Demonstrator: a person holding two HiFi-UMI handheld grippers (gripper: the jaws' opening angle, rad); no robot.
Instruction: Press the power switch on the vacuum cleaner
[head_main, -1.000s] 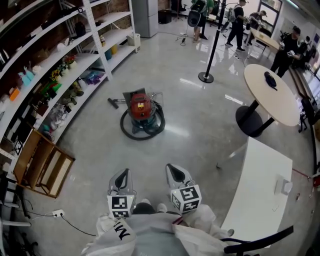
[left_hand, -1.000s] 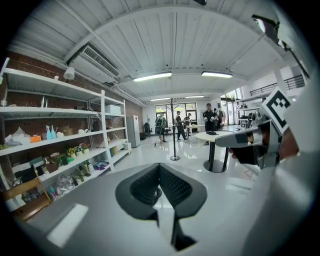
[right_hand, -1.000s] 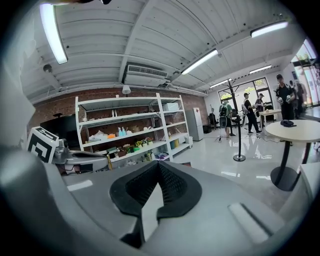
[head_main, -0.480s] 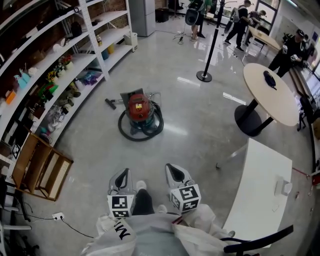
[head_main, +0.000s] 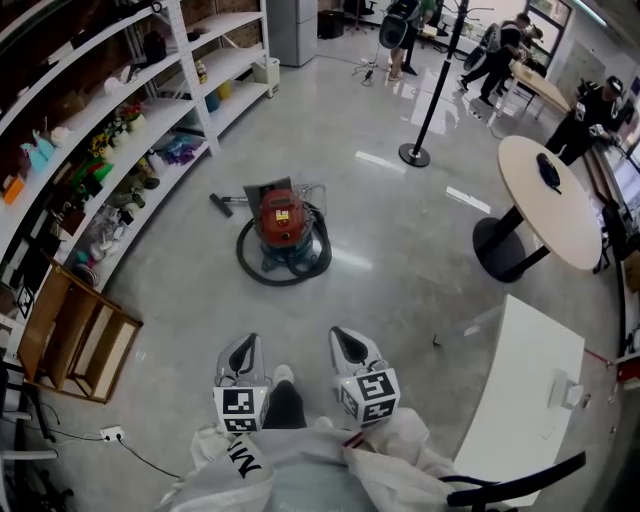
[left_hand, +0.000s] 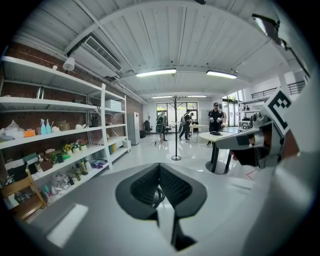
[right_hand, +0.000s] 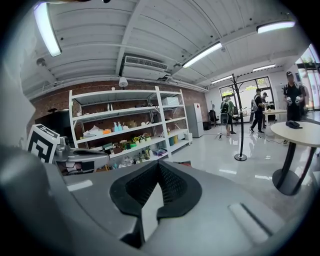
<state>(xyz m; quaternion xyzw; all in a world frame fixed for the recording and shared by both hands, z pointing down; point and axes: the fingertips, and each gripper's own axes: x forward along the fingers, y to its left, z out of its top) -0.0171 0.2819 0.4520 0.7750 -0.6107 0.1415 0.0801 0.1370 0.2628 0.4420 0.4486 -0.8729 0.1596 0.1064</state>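
Glossy grey floor (head_main: 400, 240); white shelving (head_main: 120, 120); round table (head_main: 545, 200).

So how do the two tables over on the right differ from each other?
The round table has a tan top; the white table is rectangular and white. The round table stands farther from the person, the white table nearer. The round table carries a dark object, the white table a small pale box. Both stand on the same shiny floor.

- White garment (head_main: 240, 465) on the person: dark letters, seemingly "MN".
- Yellow label (head_main: 283, 211) on the red vacuum cleaner (head_main: 274, 228): too small to read.
- Marker cubes on left gripper (head_main: 244, 348) and right gripper (head_main: 347, 338): coded squares, no letters.
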